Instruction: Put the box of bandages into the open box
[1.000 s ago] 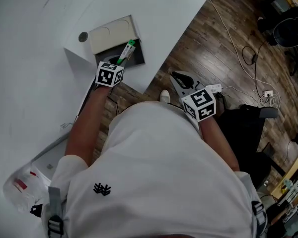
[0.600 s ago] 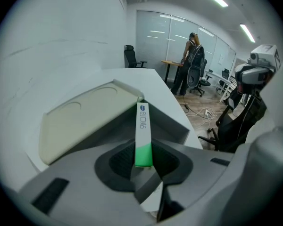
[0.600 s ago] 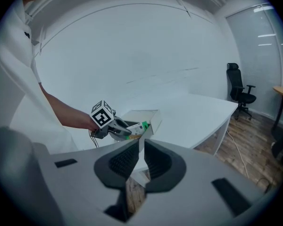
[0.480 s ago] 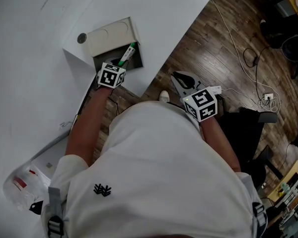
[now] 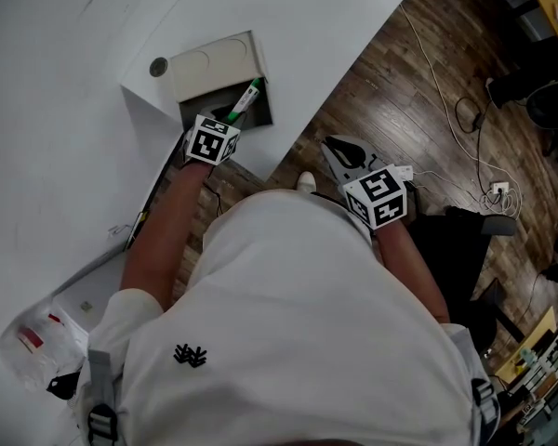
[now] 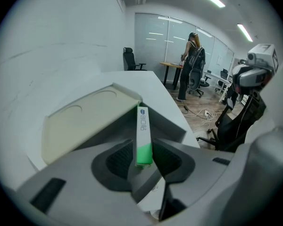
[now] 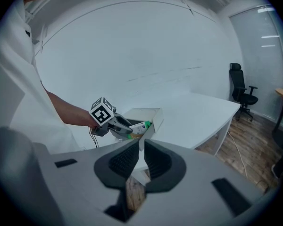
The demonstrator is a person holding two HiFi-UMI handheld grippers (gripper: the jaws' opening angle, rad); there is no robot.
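Observation:
An open box [image 5: 214, 63] with a cream lid folded back stands near the white table's corner. A green and white box of bandages [image 5: 245, 98] leans slanted inside it, its far end against the lid's edge [image 6: 85, 126]. My left gripper [image 5: 231, 117] is at the open box's near side. Its jaws are opening, with the bandage box's green end [image 6: 143, 149] still between the pads, which barely touch it. My right gripper [image 5: 342, 149] hangs off the table over the wooden floor, shut and empty; its view shows the left gripper and bandage box [image 7: 140, 125] ahead.
A small round object [image 5: 158, 66] lies on the white table [image 5: 74, 110] beside the lid. A plastic bag [image 5: 37, 342] lies at the lower left. Cables [image 5: 465, 110] run over the wooden floor, and black chairs [image 5: 465, 240] stand at the right. A person [image 6: 193, 65] stands far off.
The left gripper has stayed at the open box with the bandage box leaning inside it; the bandage box's tip has sunk slightly. The right gripper has not moved.

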